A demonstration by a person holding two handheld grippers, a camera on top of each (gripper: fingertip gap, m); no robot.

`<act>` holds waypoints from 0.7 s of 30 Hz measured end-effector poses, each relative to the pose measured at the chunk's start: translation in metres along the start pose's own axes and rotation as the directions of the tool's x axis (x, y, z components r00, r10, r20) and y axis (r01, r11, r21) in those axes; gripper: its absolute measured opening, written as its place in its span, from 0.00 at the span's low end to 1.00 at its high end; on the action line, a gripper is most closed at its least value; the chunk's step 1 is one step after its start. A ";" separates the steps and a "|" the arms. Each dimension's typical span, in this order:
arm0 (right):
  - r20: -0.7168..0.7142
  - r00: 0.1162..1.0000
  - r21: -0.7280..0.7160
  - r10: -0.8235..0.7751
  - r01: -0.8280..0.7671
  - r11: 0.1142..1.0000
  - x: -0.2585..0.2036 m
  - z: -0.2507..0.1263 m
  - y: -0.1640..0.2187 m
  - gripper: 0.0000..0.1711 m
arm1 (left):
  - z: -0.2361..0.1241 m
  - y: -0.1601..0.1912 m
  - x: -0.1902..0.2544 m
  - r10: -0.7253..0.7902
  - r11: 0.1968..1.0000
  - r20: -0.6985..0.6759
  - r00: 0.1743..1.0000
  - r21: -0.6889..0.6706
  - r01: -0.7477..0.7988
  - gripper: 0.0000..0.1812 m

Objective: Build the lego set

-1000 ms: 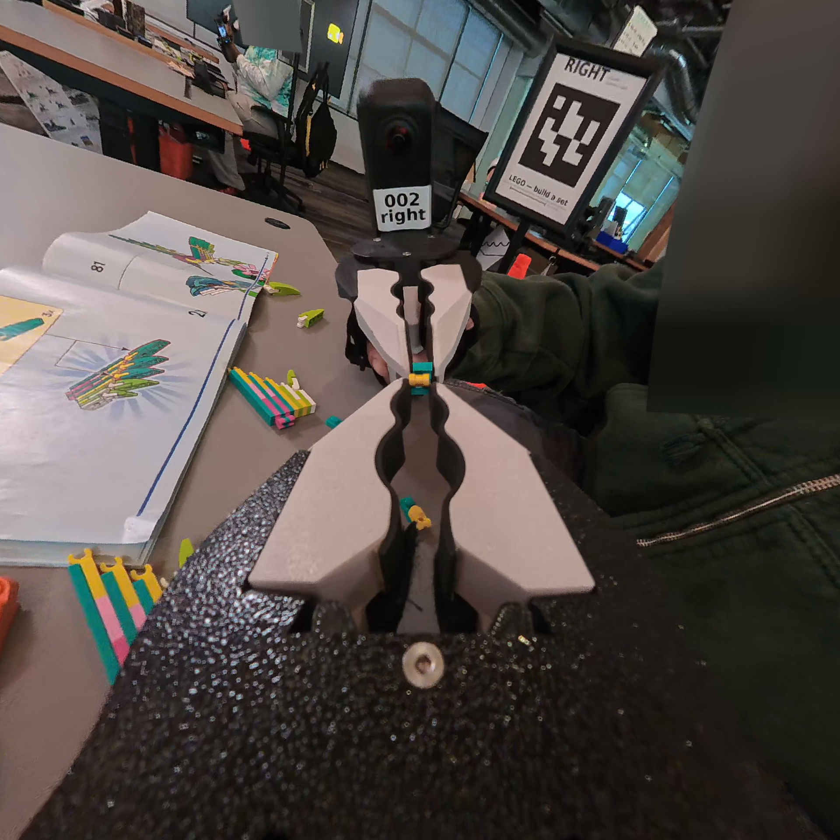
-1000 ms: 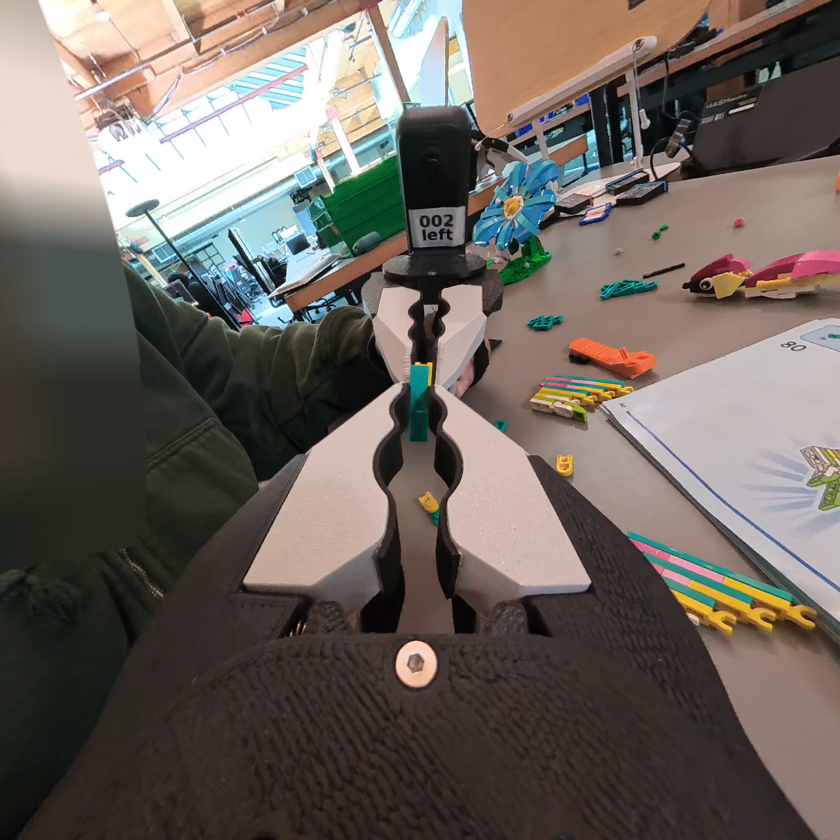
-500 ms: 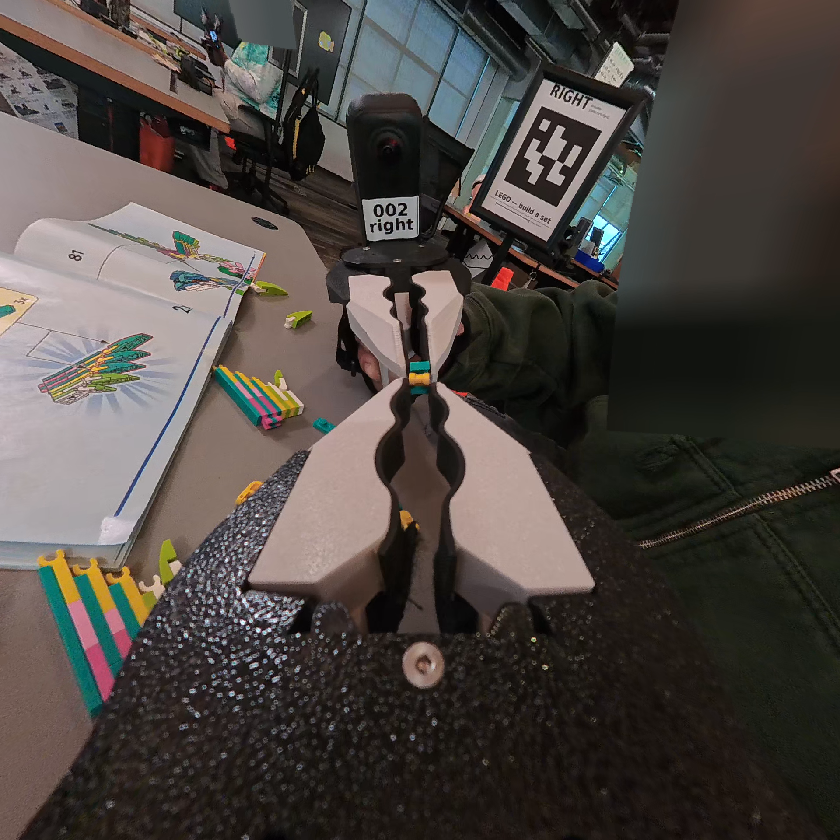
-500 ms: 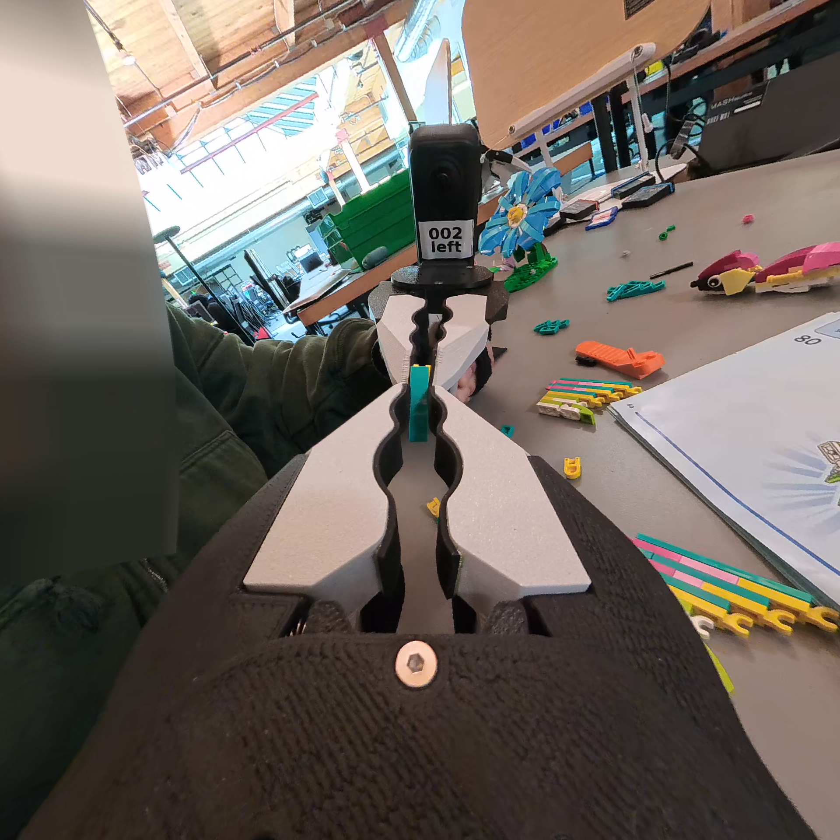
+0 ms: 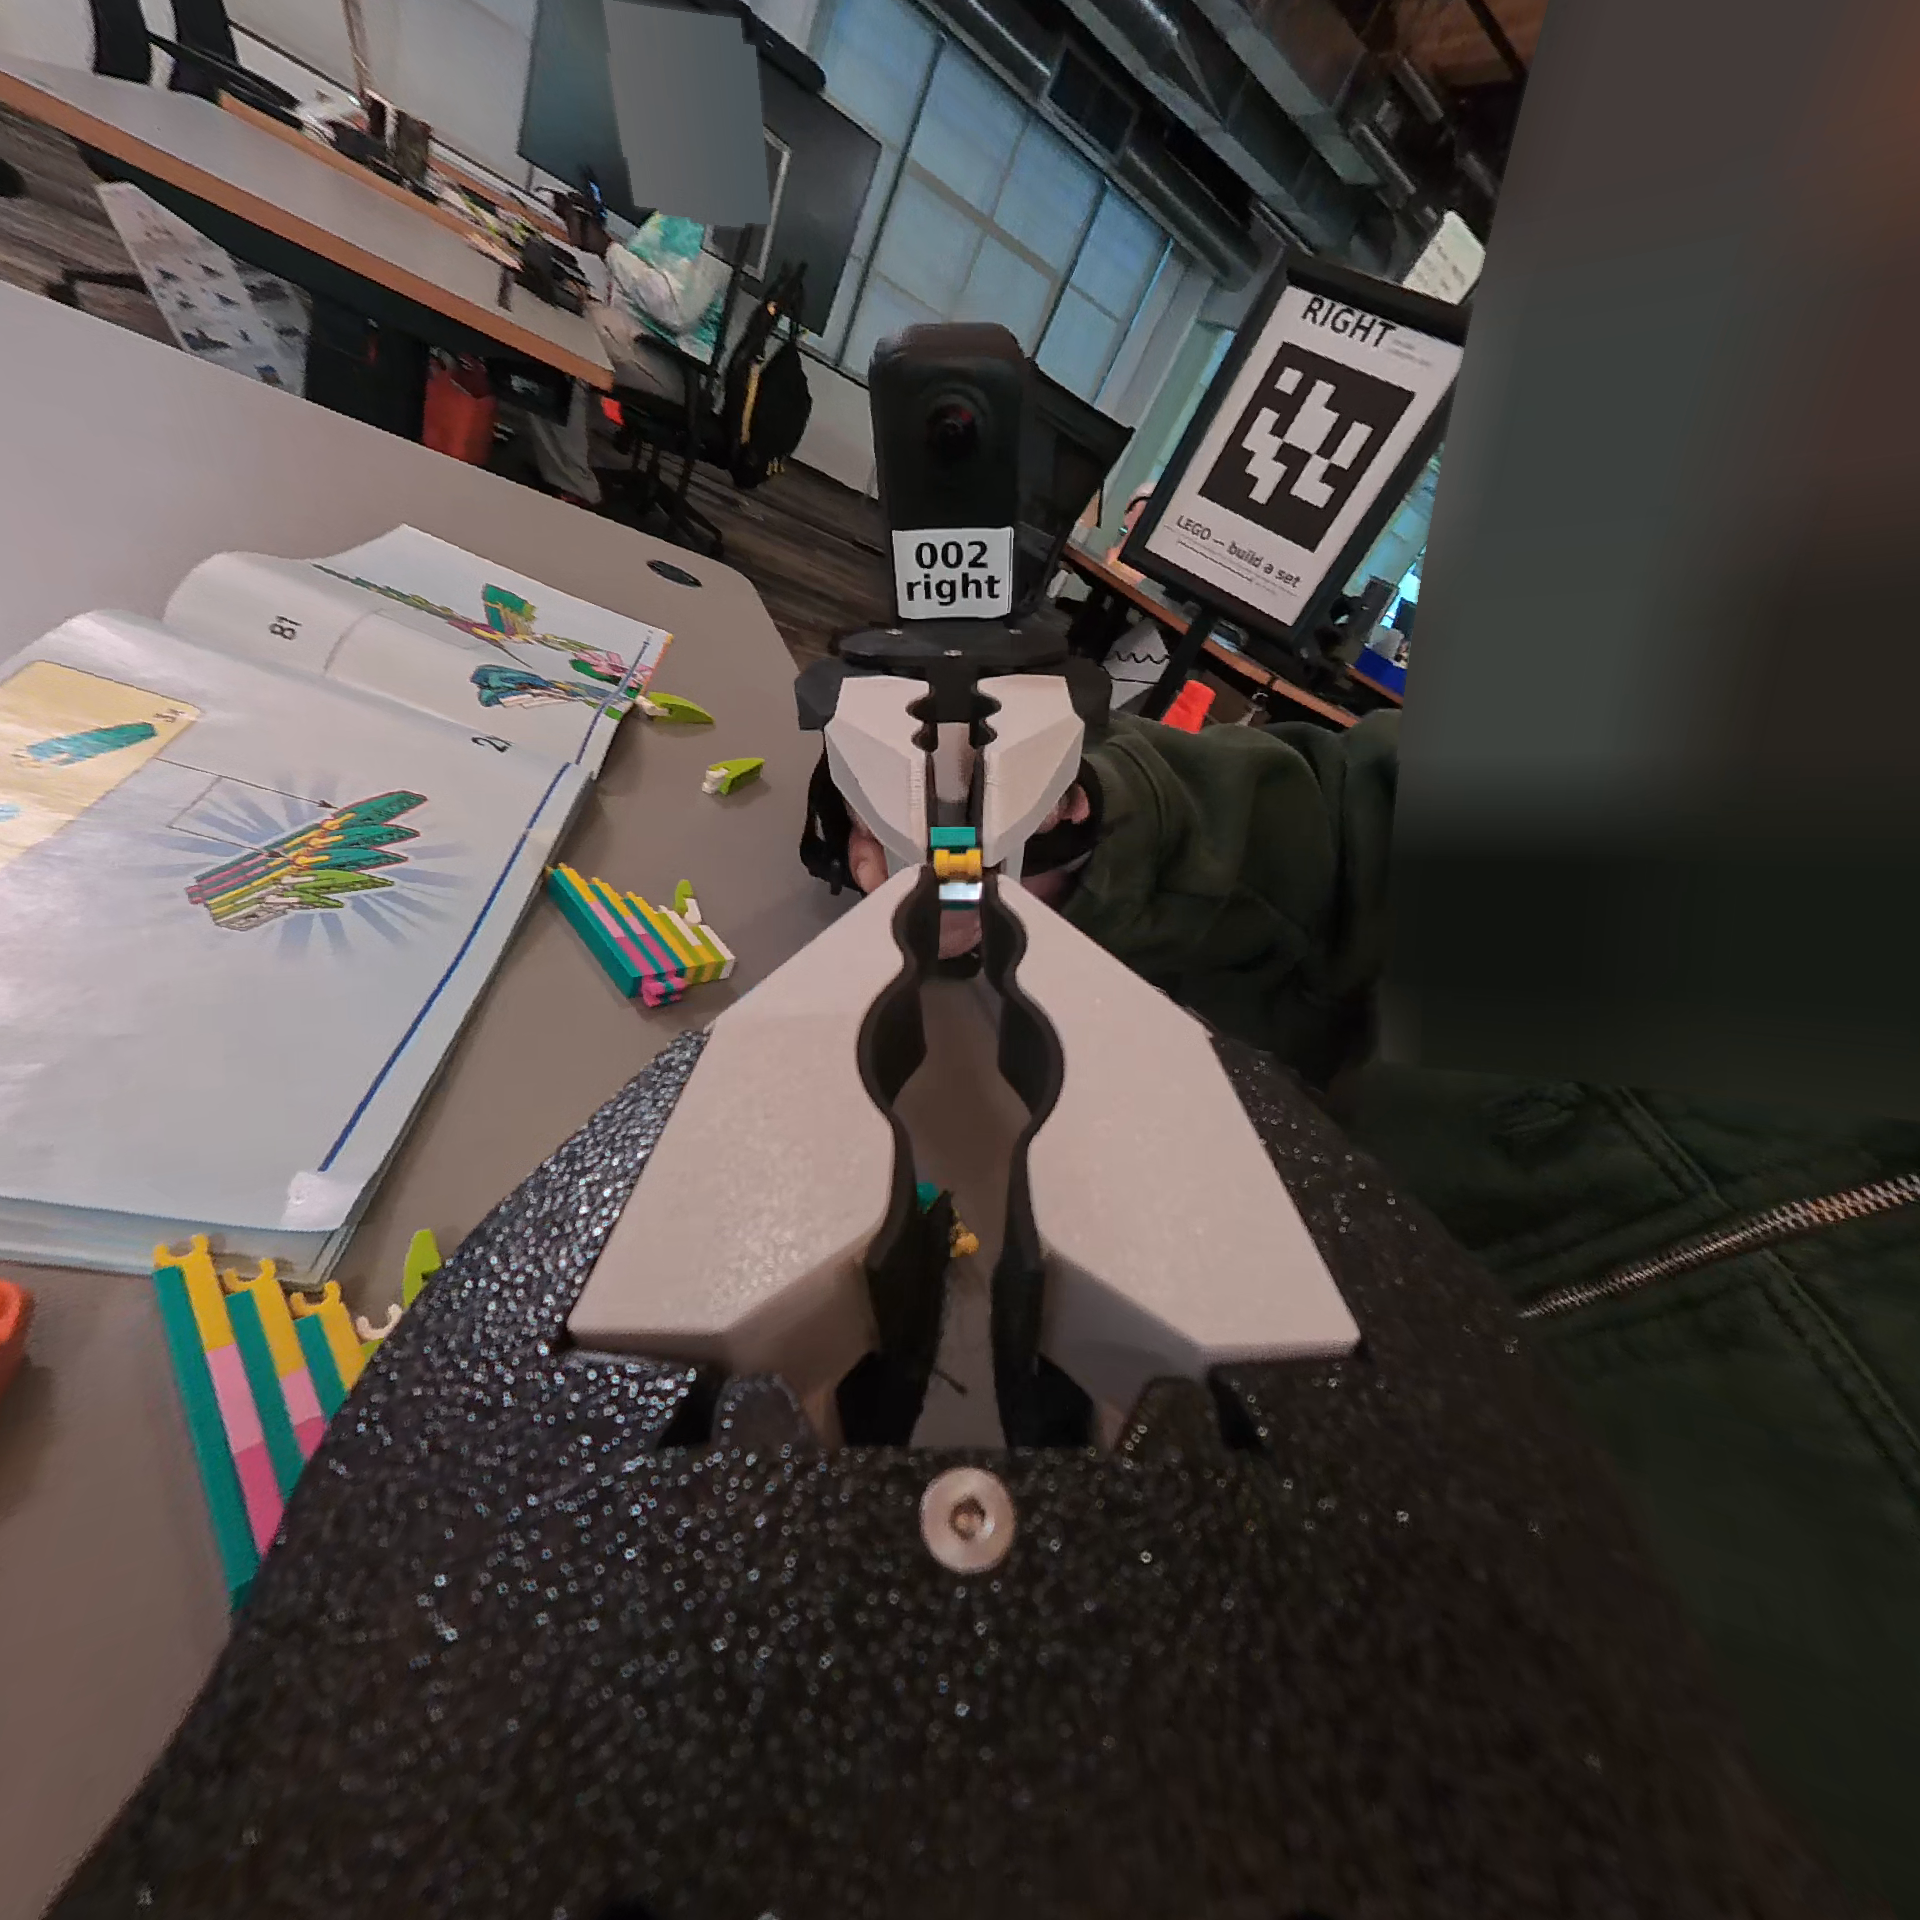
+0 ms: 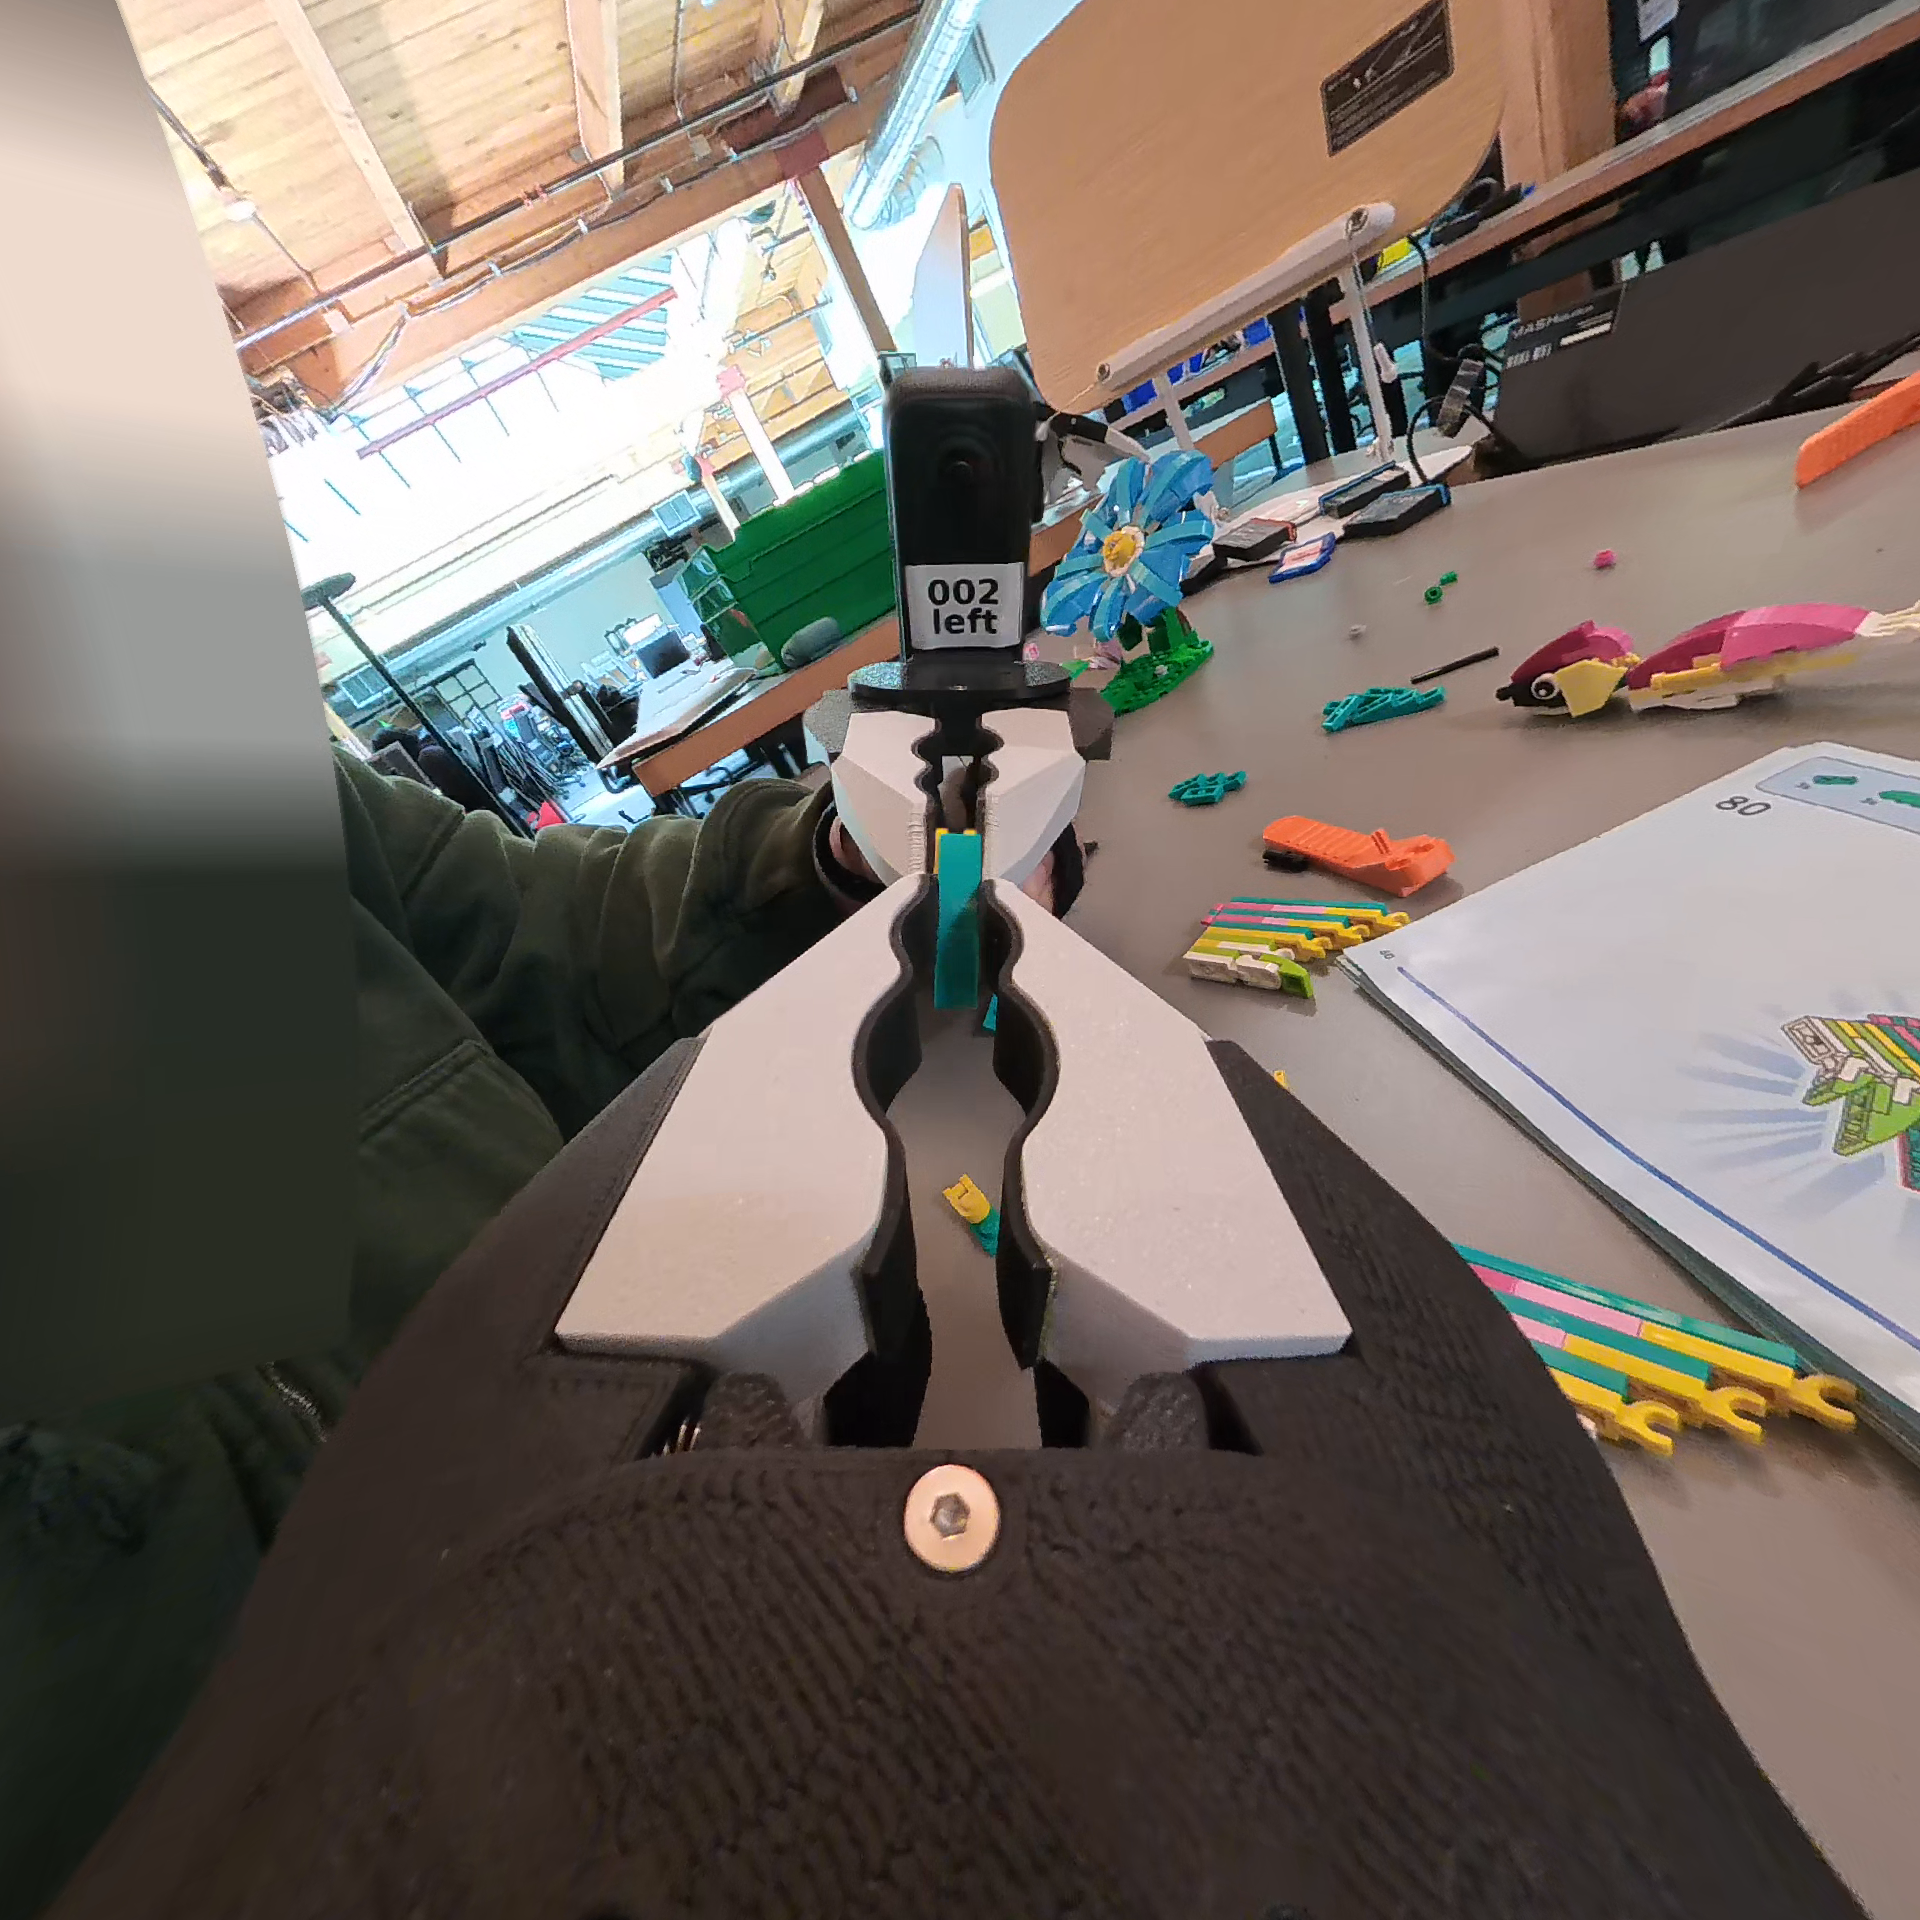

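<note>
1. Left gripper (image 5: 957,896) and right gripper (image 6: 957,902) meet tip to tip above the table (image 5: 156,457) edge, each facing the other.
2. Left fingers (image 5: 810,1081) are closed narrow at the tips on a small piece (image 5: 956,891); its make-up is unclear at this scale.
3. Right fingers (image 6: 790,1081) are closed narrow on a teal strip (image 6: 957,920), held on edge and running along the fingers, its far end reaching the left gripper's tips.
4. Seen from the left wrist, a teal and yellow end (image 5: 954,852) shows between the two sets of tips.
5. An open booklet (image 5: 239,935) lies on the table; two striped lego assemblies sit beside it, one (image 5: 639,932) near its far corner, one (image 5: 255,1392) at its near corner.
6. In the right wrist view: orange separator (image 6: 1361,847), blue lego flower (image 6: 1127,556) and pink lego bird (image 6: 1704,665) stand farther back.
7. A loose yellow clip (image 6: 966,1195) lies on the table under the right gripper
</note>
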State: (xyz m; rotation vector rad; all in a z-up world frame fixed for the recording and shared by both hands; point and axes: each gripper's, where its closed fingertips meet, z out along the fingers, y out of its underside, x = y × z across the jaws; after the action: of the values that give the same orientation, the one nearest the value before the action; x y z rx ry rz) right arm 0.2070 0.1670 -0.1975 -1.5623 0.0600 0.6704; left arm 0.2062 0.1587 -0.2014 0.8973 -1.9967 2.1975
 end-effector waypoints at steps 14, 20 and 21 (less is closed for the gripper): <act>0.061 0.993 0.019 0.104 -0.105 0.994 -0.004 0.002 -0.001 0.03 | -0.001 -0.004 0.004 -0.001 1.000 -0.029 1.000 0.028 0.002 0.03; 0.067 0.993 -0.076 0.101 -0.096 0.993 -0.004 -0.001 0.008 0.04 | 0.001 0.006 0.004 0.016 0.999 -0.029 0.999 -0.050 -0.017 0.03; 0.076 0.991 -0.083 0.107 -0.100 0.991 -0.005 -0.001 0.009 0.04 | 0.001 0.007 0.004 0.013 0.998 -0.033 0.999 -0.056 -0.015 0.03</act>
State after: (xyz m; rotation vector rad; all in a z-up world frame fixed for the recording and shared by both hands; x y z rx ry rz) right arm 0.1993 0.1628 -0.2036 -1.6146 0.0552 0.8256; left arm 0.2000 0.1552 -0.2061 0.8379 -2.0450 2.1370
